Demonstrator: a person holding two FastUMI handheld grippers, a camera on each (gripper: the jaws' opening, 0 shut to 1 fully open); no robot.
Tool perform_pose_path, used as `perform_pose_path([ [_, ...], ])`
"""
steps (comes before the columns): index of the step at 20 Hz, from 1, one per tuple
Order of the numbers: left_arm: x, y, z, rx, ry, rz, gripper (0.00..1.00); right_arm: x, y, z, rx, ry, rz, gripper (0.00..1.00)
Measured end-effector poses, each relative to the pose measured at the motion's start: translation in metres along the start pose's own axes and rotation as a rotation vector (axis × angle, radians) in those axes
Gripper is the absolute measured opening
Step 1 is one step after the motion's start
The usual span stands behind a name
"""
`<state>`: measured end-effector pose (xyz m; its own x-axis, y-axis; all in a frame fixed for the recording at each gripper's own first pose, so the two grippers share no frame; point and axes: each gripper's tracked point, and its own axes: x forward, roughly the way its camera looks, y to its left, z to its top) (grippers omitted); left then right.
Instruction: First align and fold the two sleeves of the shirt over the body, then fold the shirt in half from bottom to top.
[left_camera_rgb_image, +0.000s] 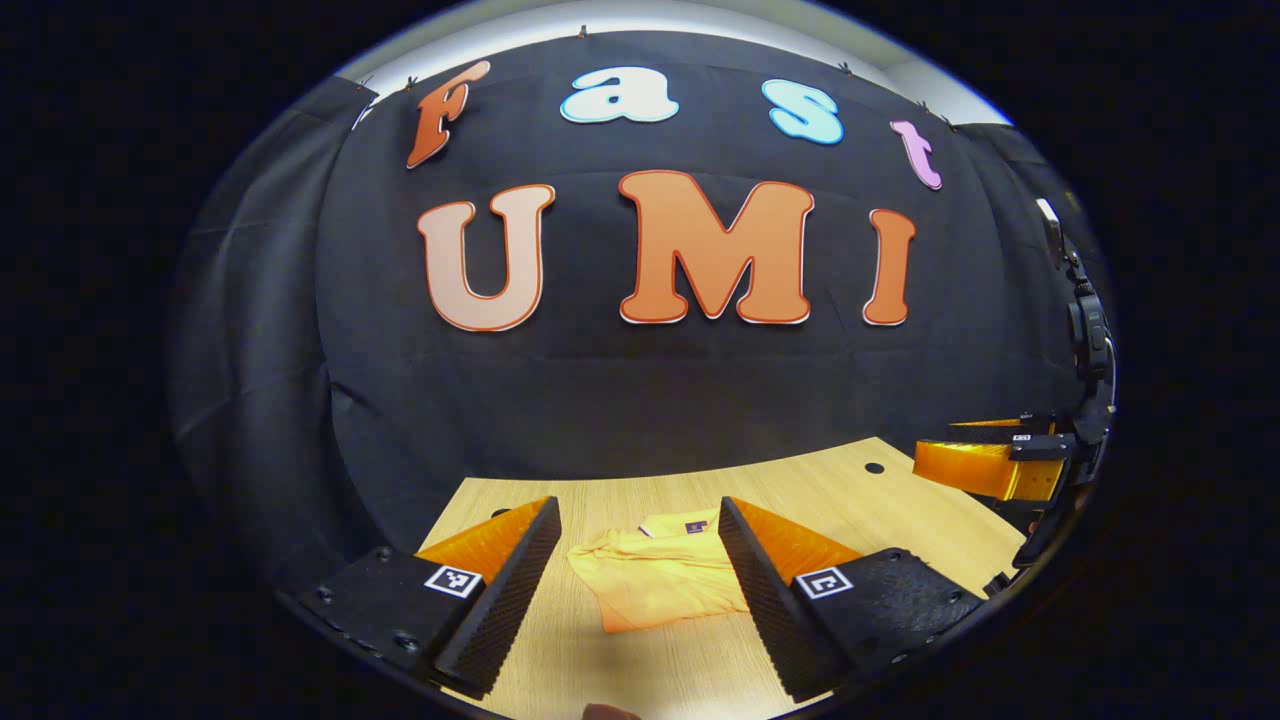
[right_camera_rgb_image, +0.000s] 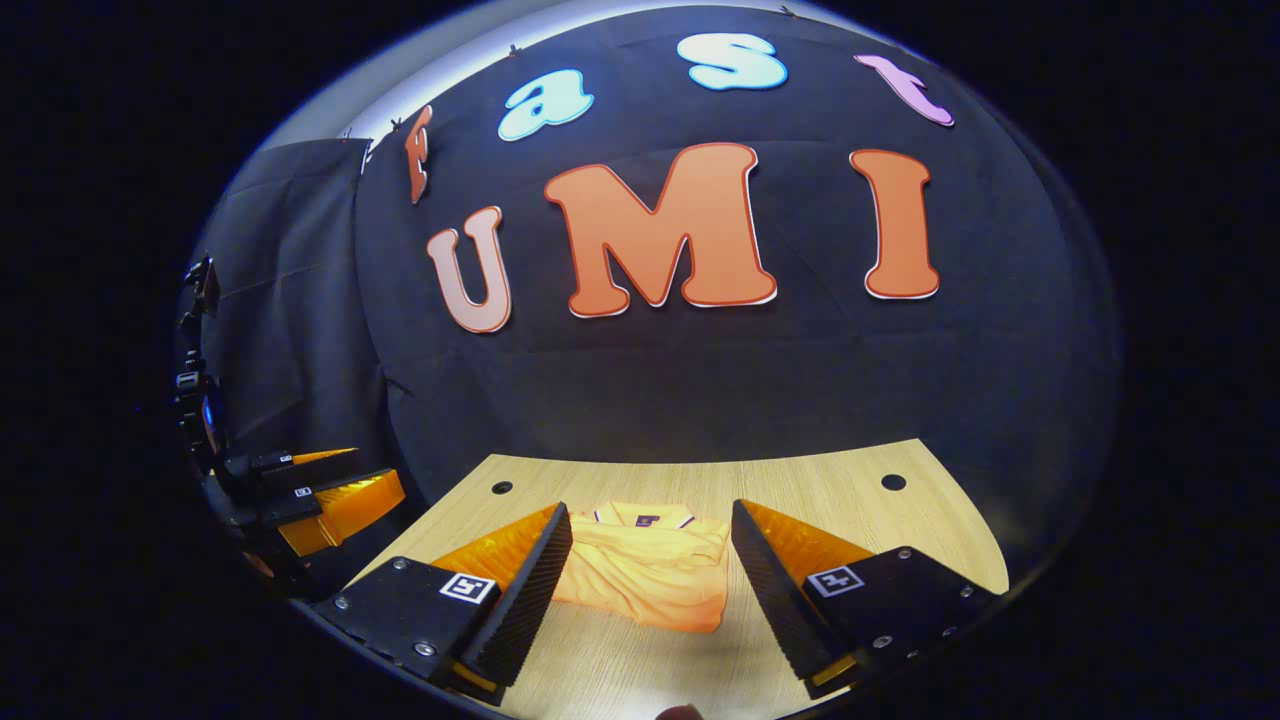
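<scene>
Near the back edge of the counter (right_camera_rgb_image: 620, 660) lies the shirt (right_camera_rgb_image: 650, 575), already a compact folded bundle with its collar toward the wall. Both grippers hover apart from it: the left gripper (left_camera_rgb_image: 640, 590) and the right gripper (right_camera_rgb_image: 650, 590) each have jaws spread wide and holding nothing. The folds look loose and rumpled, so the likely trouble is a careless brush or a late regrasp dragging a layer open, or a sleeve slipping out from under the top half.
</scene>
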<state>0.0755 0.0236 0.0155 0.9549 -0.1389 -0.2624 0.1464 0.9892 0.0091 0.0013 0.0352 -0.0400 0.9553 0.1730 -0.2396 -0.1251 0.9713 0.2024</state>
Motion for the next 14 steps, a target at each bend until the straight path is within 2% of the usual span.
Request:
perform_pose_path([
  [10,-0.070,-0.022,0.013,-0.061,-0.138,0.041,0.98,-0.065,0.004,0.003,-0.056,-0.124,-0.025,0.97],
  [14,-0.095,-0.031,0.009,-0.031,-0.183,0.050,0.98,-0.079,0.009,0.001,-0.084,-0.172,-0.022,0.97],
])
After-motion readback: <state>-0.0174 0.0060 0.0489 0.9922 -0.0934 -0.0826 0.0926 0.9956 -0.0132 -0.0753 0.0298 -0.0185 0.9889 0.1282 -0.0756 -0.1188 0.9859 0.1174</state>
